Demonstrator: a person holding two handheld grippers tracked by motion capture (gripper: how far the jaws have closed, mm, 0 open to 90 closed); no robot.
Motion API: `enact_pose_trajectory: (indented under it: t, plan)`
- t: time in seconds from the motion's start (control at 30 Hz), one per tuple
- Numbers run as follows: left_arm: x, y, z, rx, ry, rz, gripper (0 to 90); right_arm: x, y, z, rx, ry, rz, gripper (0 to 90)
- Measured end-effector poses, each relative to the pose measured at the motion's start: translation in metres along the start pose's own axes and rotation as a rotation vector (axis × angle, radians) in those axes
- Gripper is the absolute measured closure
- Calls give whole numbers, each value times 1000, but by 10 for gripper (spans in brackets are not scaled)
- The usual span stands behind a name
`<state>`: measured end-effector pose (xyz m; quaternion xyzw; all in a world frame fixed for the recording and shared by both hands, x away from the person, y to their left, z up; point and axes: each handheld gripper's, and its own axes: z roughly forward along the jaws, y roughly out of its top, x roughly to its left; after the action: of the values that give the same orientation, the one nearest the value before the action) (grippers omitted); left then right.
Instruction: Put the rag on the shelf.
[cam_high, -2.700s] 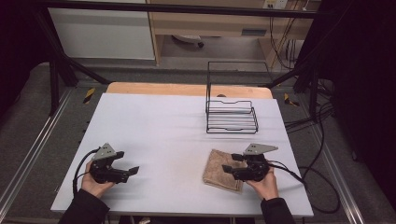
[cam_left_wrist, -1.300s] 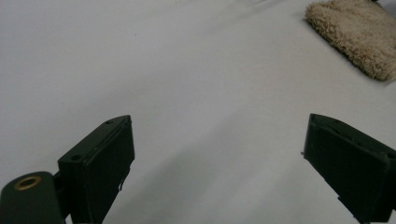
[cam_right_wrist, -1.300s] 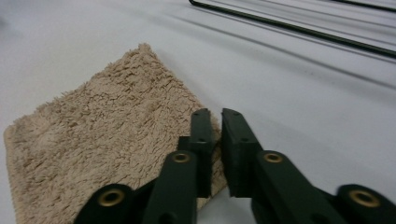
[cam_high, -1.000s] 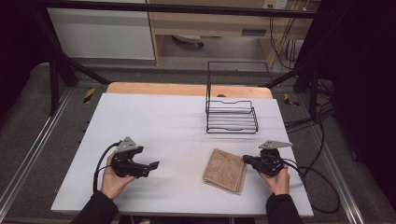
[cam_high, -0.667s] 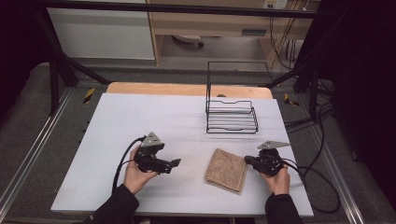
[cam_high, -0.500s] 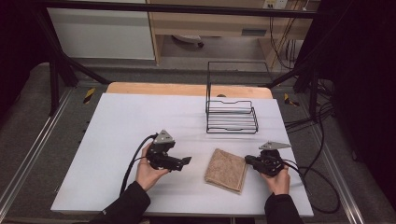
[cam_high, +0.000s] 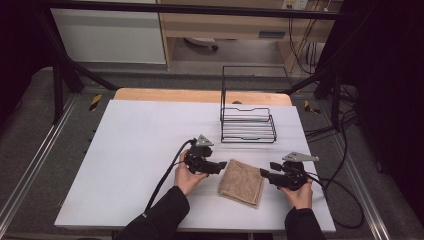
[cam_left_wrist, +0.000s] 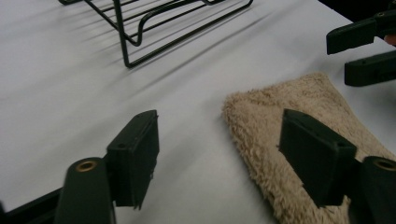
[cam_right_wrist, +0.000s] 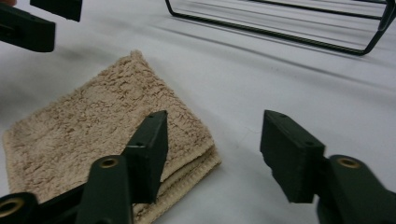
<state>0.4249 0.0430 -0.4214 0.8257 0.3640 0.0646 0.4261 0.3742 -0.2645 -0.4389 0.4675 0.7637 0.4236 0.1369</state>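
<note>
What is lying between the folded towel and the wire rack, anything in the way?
Nothing visible. Only bare white table lies between the folded towel and the wire rack. Both open grippers, left and right, flank the towel's sides.

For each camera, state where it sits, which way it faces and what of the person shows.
High view: above the person's side, facing forward and down on the table; both forearms, left tool, right tool.
Left gripper view: on the left tool, facing the towel.
Right gripper view: on the right tool, facing the towel's other edge.
Shared: towel, wire rack.
</note>
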Motion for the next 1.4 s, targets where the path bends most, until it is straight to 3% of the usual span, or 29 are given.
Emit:
enact_pose_trajectory:
  t: [0.1,0.3,0.4,0.6,1.03,1.4]
  plan:
    - [-3,3,14,19,3,-5,397,-1,-1,2,-4,-5,-4,346]
    - [-11,6,35,54,9,-13,522,-2,-1,3,2,-21,10,335]
    - [-14,6,42,69,10,-6,588,-2,-1,5,3,-29,14,364]
    - [-12,3,48,88,-22,-35,722,-1,-1,9,20,-25,39,471]
    - [-13,1,48,105,-40,-36,797,1,-3,20,72,-13,80,579]
    - [-11,1,49,105,-47,-45,809,4,-3,21,109,19,153,729]
